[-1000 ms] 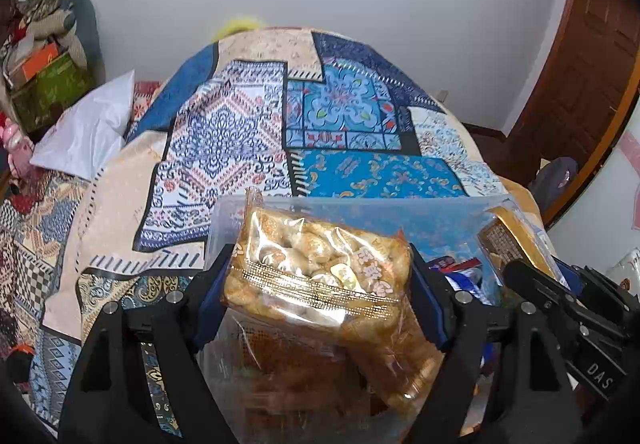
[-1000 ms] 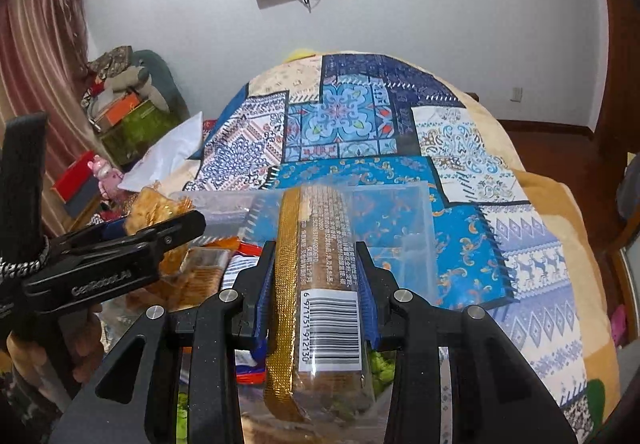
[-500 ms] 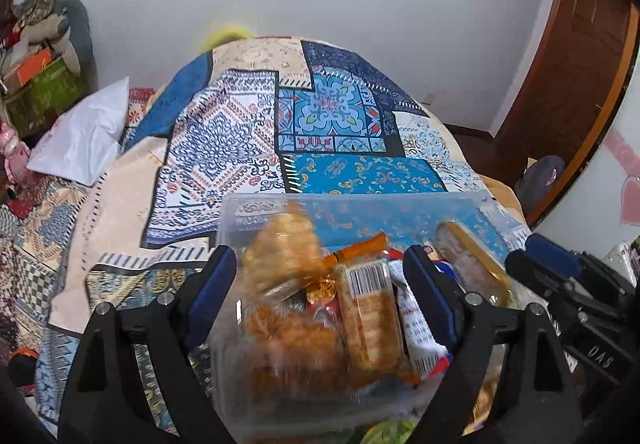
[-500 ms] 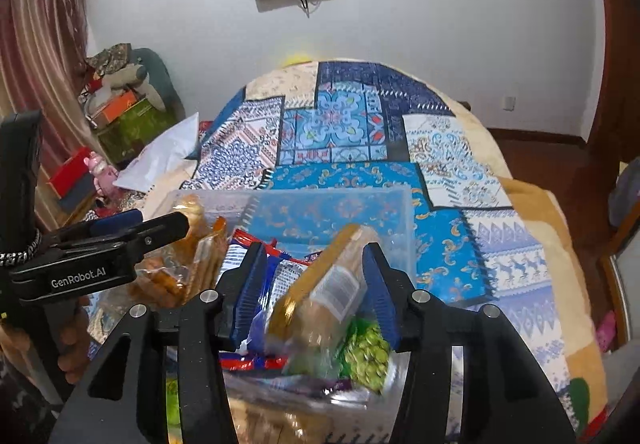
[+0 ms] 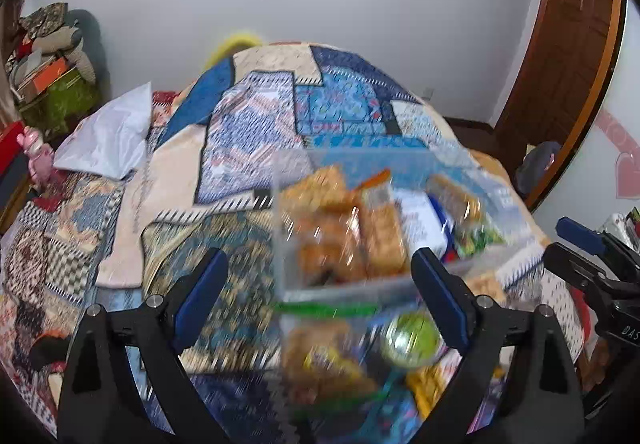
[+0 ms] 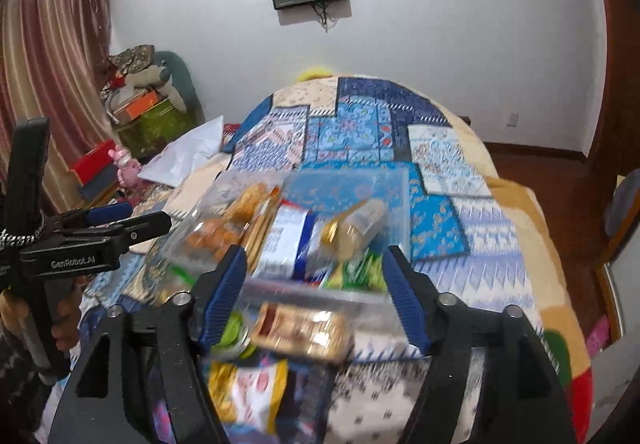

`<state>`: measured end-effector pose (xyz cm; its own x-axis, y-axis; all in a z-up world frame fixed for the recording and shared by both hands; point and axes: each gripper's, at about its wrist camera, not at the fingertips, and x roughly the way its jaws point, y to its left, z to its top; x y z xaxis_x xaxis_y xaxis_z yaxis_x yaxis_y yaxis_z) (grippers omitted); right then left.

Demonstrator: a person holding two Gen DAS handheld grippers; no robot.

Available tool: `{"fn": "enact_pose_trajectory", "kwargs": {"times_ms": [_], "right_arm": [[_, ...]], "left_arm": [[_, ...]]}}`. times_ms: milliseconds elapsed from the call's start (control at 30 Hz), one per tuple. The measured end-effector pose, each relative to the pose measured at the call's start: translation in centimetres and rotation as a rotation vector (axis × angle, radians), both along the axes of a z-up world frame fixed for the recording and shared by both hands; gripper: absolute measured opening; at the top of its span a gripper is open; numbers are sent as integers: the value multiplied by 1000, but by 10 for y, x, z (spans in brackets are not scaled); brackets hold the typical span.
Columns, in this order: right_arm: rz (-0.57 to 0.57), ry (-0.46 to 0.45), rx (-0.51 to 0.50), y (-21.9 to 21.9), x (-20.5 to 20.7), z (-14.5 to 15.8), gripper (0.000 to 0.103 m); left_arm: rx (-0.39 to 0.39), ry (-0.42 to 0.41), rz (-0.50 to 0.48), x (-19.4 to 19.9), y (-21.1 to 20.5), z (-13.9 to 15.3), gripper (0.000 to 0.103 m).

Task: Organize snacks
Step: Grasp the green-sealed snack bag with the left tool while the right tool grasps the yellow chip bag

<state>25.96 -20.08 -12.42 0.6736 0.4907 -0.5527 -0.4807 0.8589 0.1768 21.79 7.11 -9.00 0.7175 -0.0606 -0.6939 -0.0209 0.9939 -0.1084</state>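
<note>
A clear plastic box (image 5: 340,286) (image 6: 400,196) sits on the patchwork bedspread and holds several snack packs. Among them are orange cracker packs (image 5: 332,228) (image 6: 224,228), a blue-white pack (image 6: 286,240) and a gold-trimmed clear pack (image 6: 352,224). My left gripper (image 5: 320,284) is open and empty, back from the box's near wall. My right gripper (image 6: 312,292) is open and empty, also back from the box. More snacks lie in front of the box: a brown biscuit pack (image 6: 304,328), a green round thing (image 5: 412,338) and a yellow bag (image 6: 252,388). Both views are blurred by motion.
The patterned bedspread (image 6: 360,124) stretches far behind the box. A white pillow (image 5: 108,132) lies at the left. Piled boxes and clutter (image 6: 144,108) stand by the left wall. A wooden door (image 5: 560,64) is at the right.
Both grippers let go of their snack packs into the clear box, opened wide and pulled back from it. The left one also swung left.
</note>
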Motion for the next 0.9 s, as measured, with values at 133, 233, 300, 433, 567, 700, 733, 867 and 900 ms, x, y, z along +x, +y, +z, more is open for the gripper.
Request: {"fn": "enact_pose_trajectory", "kwargs": {"times_ms": [133, 233, 300, 433, 567, 700, 733, 867, 900], "right_arm": [[22, 23, -38, 6, -18, -15, 76], [49, 79, -60, 14, -26, -35, 76], [60, 122, -71, 20, -28, -50, 76], [110, 181, -89, 34, -35, -71, 76], [131, 217, -123, 50, -36, -87, 76], [147, 256, -133, 62, -32, -99, 76], [146, 254, -143, 64, -32, -101, 77], [161, 216, -170, 69, -33, -103, 78], [165, 211, -172, 69, -34, -103, 78]], "left_arm": [[10, 31, 8, -25, 7, -15, 94], [16, 76, 23, -39, 13, -33, 94], [10, 102, 26, -50, 16, -44, 94], [-5, 135, 24, -66, 20, -60, 94], [-9, 160, 28, -78, 21, -73, 94], [-10, 181, 29, -80, 19, -82, 94], [-10, 185, 28, -79, 18, -84, 94], [-27, 182, 15, -69, 11, -84, 94], [-32, 179, 12, -66, 9, -83, 94]]}}
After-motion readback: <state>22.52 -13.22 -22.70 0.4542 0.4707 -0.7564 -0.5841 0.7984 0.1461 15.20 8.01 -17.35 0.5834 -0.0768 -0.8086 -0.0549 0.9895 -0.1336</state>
